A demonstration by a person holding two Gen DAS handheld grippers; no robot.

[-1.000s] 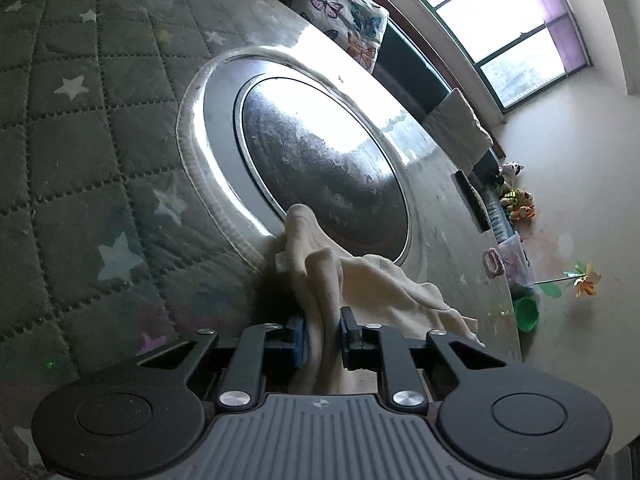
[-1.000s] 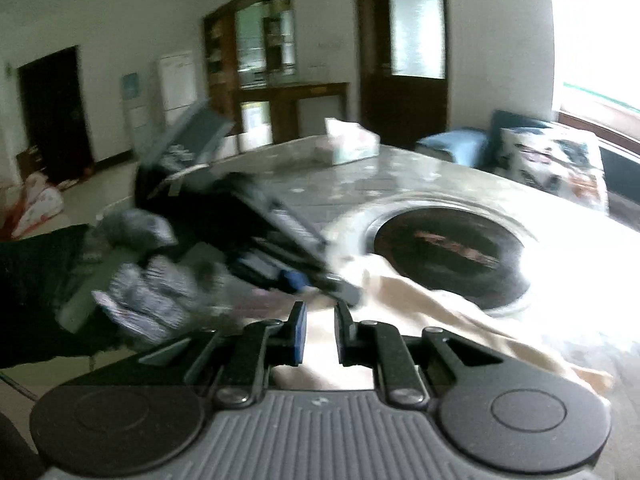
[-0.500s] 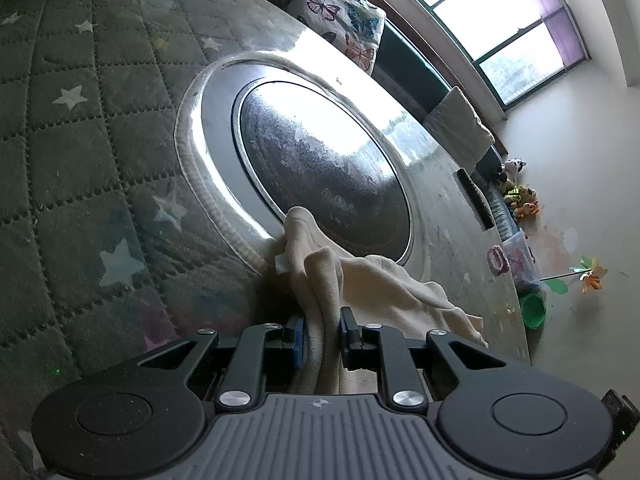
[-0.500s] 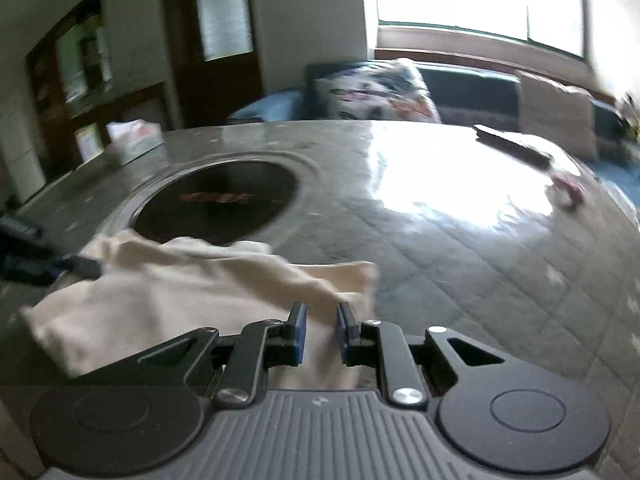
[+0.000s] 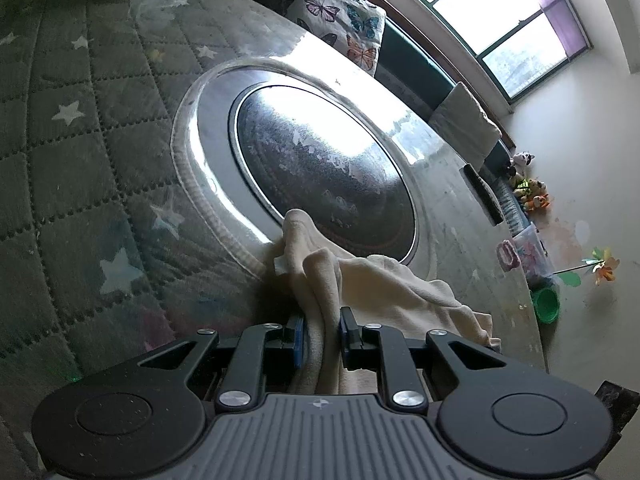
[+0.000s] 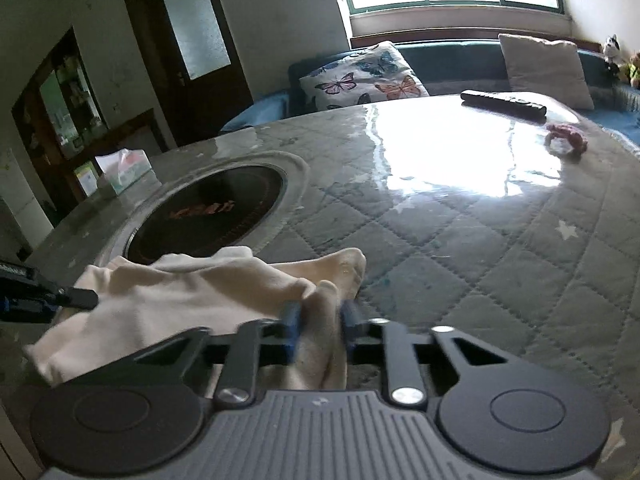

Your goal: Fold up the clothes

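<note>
A cream-coloured garment (image 5: 384, 284) lies bunched on the quilted, star-patterned table cover (image 5: 80, 152), next to the round dark hotplate (image 5: 320, 160). My left gripper (image 5: 320, 334) is shut on one bunched edge of the garment. In the right wrist view the same garment (image 6: 168, 292) spreads to the left, and my right gripper (image 6: 320, 326) is shut on a fold at its right end. The left gripper's fingertips (image 6: 76, 298) show at the garment's far left edge.
The hotplate (image 6: 208, 212) sits recessed in the table. A tissue box (image 6: 126, 168) stands at the back left, a remote control (image 6: 504, 104) and a pink hair tie (image 6: 568, 140) at the back right. A sofa with a butterfly cushion (image 6: 364, 76) lies beyond the table.
My right gripper has swung right from the left hand to the garment's other end and closed on a fold there. My left gripper keeps its hold and has barely moved.
</note>
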